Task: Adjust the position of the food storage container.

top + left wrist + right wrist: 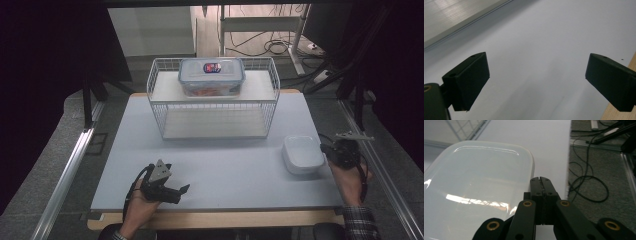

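— Start with the high view; where does everything sit relative to the wire rack?

— The wire rack (214, 100) stands at the far middle of the tabletop (215, 165); on its upper shelf rests a clear lidded food container (212, 76) with a blue label on the lid and something orange inside. The white lidded box (301, 154) lies on the tabletop nearer the person than the rack and off to its right, past the rack's right front corner. The right hand-held gripper (331, 152) is just beside that box, on the side away from the rack's middle; the left hand-held gripper (182, 191) is well in front of the rack's left half, near the tabletop's near edge, far from the box.

— And the left gripper view?

— The left hand-held gripper (537, 82) is released; its two black jaws stand wide apart with bare tabletop (544, 40) between them, and nothing is held; a strip of wooden edge shows at the lower right.

— The right gripper view?

— The right hand-held gripper (540, 181) is clenched; its jaws are pressed together with nothing between them. The white lidded box (479, 180) sits immediately left of the jaw tips; whether they touch its rim I cannot tell. A corner of the wire rack (466, 128) shows beyond the box; black cables (589, 182) lie on the floor to the right.
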`<move>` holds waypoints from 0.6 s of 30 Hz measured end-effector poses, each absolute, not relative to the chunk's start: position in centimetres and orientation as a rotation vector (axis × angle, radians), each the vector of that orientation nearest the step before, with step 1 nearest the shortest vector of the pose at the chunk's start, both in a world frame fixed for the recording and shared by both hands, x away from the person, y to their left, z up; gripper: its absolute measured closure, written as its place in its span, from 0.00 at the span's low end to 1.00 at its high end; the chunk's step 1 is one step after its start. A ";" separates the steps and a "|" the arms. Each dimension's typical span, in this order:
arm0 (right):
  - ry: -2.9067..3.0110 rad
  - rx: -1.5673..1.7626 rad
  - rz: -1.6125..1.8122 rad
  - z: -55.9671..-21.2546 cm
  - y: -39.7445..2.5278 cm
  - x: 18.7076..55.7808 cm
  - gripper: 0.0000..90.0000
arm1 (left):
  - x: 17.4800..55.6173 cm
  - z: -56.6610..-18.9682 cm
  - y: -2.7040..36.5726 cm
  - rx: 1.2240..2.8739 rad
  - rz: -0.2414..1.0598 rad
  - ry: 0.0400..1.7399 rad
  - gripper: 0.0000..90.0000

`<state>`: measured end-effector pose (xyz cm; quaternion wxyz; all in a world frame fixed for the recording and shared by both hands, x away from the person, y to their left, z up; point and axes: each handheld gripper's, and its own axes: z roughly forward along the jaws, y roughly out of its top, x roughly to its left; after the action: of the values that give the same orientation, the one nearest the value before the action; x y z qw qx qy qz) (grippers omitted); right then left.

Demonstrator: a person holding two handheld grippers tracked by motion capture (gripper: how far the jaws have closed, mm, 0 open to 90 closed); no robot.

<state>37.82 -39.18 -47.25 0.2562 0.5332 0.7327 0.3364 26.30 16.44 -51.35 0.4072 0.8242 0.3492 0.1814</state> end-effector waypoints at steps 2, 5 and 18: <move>2.024 1.436 0.932 -47.3 -38.0 37.8 0.99 | 26.3 -51.4 16.4 2.086 0.455 0.876 0.06; 2.044 1.424 0.949 -47.4 -37.2 37.7 0.99 | 26.3 -51.4 16.3 2.088 0.438 0.874 0.07; 2.241 1.270 1.052 -47.9 -29.6 36.8 0.98 | 26.4 -51.4 15.9 2.065 0.329 0.866 0.08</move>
<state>36.77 -29.61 -47.86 0.1787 0.4490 0.7925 0.3720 26.39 15.90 -51.39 0.4251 0.8259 0.3463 0.1316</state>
